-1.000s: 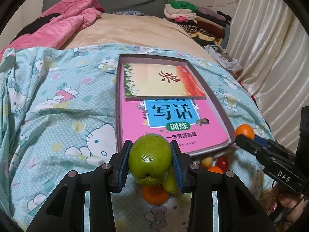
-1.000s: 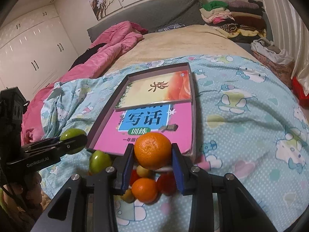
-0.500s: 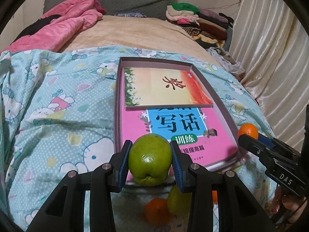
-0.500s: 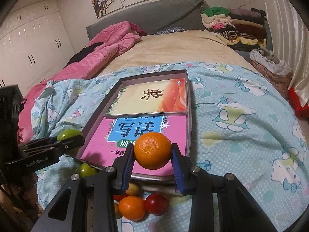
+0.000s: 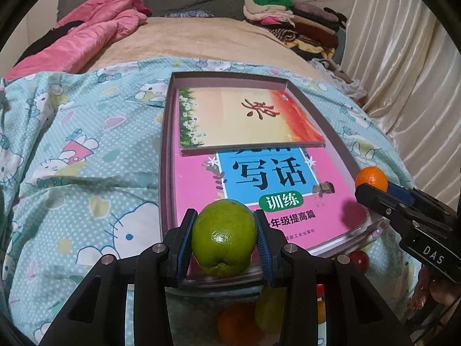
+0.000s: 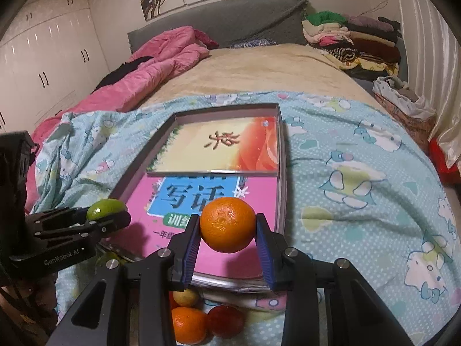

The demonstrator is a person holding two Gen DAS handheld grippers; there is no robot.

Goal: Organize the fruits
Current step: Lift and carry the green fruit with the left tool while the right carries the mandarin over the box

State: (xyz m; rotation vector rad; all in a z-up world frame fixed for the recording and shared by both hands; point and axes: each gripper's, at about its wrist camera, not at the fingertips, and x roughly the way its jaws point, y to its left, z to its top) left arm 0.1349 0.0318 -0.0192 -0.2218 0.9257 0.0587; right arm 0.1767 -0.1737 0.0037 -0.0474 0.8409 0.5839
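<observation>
Two fruits are held in the air, one in each hand-held gripper. A green apple-like fruit [image 5: 224, 238] is clamped between the blue pads of the left gripper [image 5: 224, 239], whose jaws are closed only as far as the fruit's width. It is seen against the near edge of a shallow box [image 5: 165, 150] that lies on the bed. An orange [image 6: 227, 225] is pinched the same way in the right gripper [image 6: 227, 227], and it is seen against the near right part of the same box.

Inside the box a pink workbook [image 5: 198, 184] with a blue title panel is laid flat, and a smaller orange and cream book [image 5: 245, 121] is laid over its far half. Below the grippers, just beside the near edge of the box, loose fruit is gathered on the bedspread: an orange [image 6: 188, 327], a red fruit [image 6: 226, 321] and a small yellowish one [image 6: 186, 297] are seen touching or nearly touching.

The box is rested on a light blue cartoon-cat blanket [image 6: 360, 178]. Beyond it a beige cover [image 6: 259, 69] is spread, with a crumpled pink quilt [image 6: 161, 54] on the left and folded clothes [image 6: 351, 37] stacked on the far right. White wardrobes [image 6: 43, 57] are seen along the left wall.
</observation>
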